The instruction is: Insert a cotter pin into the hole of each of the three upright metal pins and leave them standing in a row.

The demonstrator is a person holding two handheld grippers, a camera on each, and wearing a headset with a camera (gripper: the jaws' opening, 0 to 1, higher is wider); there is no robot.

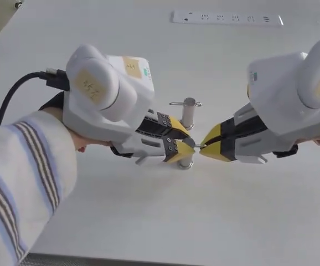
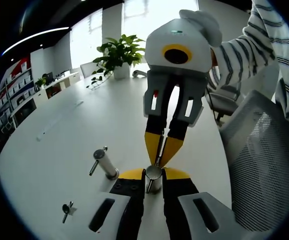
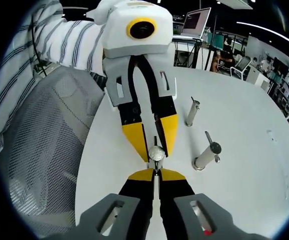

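**On the white bench, mid-insert with cotter number three (I think)**

From up top in the head view, the left gripper [image 1: 183, 143] and right gripper [image 1: 204, 146] meet nose to nose over the table [image 1: 149, 221]. The metal pin [image 1: 185, 163] stands between their tips. Just behind it, a second pin [image 1: 188, 115] stands upright with a fitted cotter [image 1: 185, 103] through its top. A power strip [image 1: 226, 18] lies at the far edge.

Left gripper view: its own left gripper [image 2: 153, 174] has both yellow jaws clamped on the metal pin [image 2: 153, 181], holding it upright. The right gripper [image 2: 160, 155] comes in from across, tips at the pin's top. The second pin [image 2: 104, 163] is off to the side, and a third pin [image 2: 66, 210] stands further out, too small to read.

Right gripper view: the right gripper [image 3: 155, 175] is squeezed together on a thin cotter pin [image 3: 155, 168], which is touching the metal pin [image 3: 157, 153] held by the left gripper [image 3: 154, 147]. The second pin [image 3: 207, 155] and third pin [image 3: 192, 112] stand nearby, each with a cotter through it
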